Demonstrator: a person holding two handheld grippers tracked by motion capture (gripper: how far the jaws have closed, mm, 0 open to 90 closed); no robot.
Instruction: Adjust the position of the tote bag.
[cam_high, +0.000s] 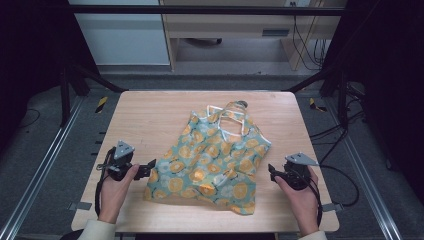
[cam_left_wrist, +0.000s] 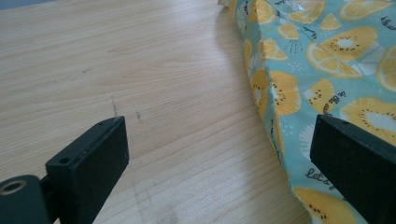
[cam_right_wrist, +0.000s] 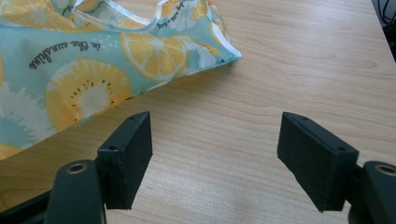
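One fruit-print garment (cam_high: 210, 160) lies rumpled mid-table (cam_high: 150, 110), straps at far end. Left gripper (cam_high: 149, 169) at its left hem, jaws apart, nothing between; right gripper (cam_high: 272, 172) just beside right edge, jaws likewise apart. Risk: pinching one layer only, cloth bunching or dragging askew.

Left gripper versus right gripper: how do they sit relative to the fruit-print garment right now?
The left gripper sits at the garment's left edge, and in the left gripper view one jaw overlaps the cloth; the right gripper sits off the garment's right side, with bare table between its jaws. The left gripper points rightward across the table, the right gripper leftward. Both are open, hold nothing, and rest low near the table's near edge.
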